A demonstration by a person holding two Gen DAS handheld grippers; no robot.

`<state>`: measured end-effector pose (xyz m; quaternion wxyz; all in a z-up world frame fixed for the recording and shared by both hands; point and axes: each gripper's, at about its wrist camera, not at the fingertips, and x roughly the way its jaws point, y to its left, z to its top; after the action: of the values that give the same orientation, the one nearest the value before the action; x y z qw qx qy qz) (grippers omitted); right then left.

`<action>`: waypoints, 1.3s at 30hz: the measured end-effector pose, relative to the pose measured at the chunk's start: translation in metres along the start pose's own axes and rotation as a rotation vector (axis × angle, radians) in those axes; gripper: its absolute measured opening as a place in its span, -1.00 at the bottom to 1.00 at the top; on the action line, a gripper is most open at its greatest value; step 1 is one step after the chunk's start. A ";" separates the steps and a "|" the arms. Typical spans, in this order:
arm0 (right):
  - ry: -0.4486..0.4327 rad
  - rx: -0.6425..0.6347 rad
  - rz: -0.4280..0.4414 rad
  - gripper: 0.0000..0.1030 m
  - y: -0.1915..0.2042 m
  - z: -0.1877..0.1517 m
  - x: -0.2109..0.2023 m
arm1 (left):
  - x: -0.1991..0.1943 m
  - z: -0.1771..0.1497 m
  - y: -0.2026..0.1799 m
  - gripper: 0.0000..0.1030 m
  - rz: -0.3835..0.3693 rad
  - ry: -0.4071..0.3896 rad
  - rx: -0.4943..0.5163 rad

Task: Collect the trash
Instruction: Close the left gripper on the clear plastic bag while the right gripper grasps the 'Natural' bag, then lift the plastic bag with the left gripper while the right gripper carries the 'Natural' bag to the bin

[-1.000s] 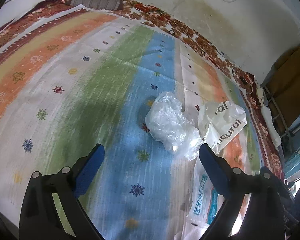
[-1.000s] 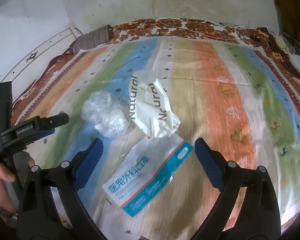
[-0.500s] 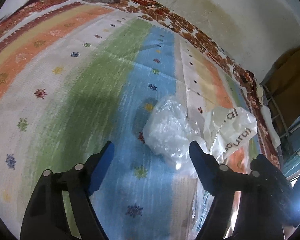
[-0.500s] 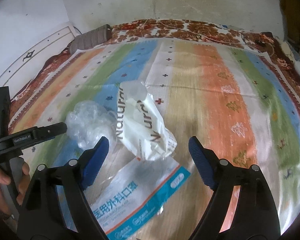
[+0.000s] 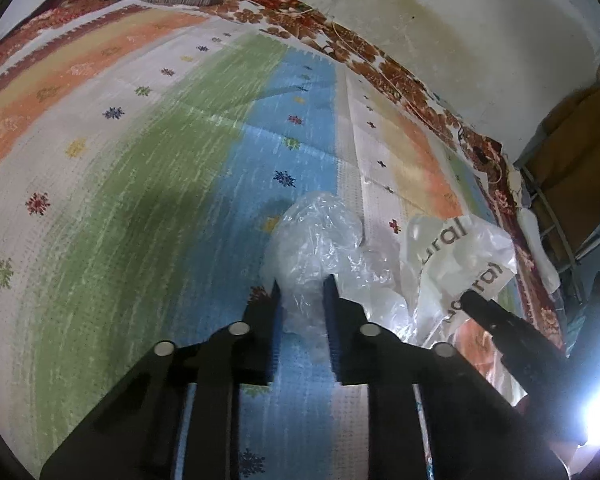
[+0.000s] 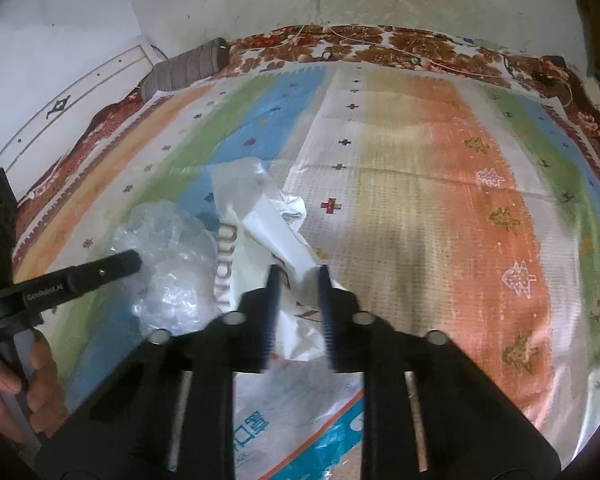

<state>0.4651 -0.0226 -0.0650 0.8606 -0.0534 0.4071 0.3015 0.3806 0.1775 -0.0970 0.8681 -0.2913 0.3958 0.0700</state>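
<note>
A crumpled clear plastic bag (image 5: pixel 320 240) lies on the striped mat. My left gripper (image 5: pixel 302 284) is shut on its near edge. It also shows in the right wrist view (image 6: pixel 172 248), with the left gripper's finger (image 6: pixel 100 274) on it. A white bag printed "Natural" (image 5: pixel 460 252) lies right of it. My right gripper (image 6: pixel 298 270) is shut on this white bag (image 6: pixel 268 224). A flat white and blue packet with Chinese print (image 6: pixel 300 412) lies under the right gripper.
The striped mat (image 6: pixel 420 200) covers a bed with a floral sheet (image 6: pixel 380 44) along the stained wall. A grey striped bolster (image 6: pixel 188 66) lies at the far corner. A metal rack (image 5: pixel 560 220) stands at the right.
Both grippers moved forward and closed: the left one onto the clear bag, the right one onto the white bag, which is now bunched up between its fingers.
</note>
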 end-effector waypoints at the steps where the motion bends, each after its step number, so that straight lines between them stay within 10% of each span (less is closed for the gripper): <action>1: -0.003 -0.002 0.000 -0.83 0.000 0.000 -0.001 | -0.002 0.000 0.000 -0.75 0.020 -0.007 0.004; 10: -0.071 0.001 -0.046 -0.91 -0.003 0.008 -0.027 | -0.027 0.004 0.013 -0.82 0.110 -0.049 -0.039; 39: -0.115 -0.033 -0.040 -0.91 0.030 -0.028 -0.152 | -0.136 -0.022 -0.041 -0.84 0.005 -0.073 0.145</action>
<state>0.3560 -0.0800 0.0325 0.8875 -0.0581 0.3507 0.2934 0.2888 0.1462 0.0089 0.9007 -0.2239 0.3685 0.0540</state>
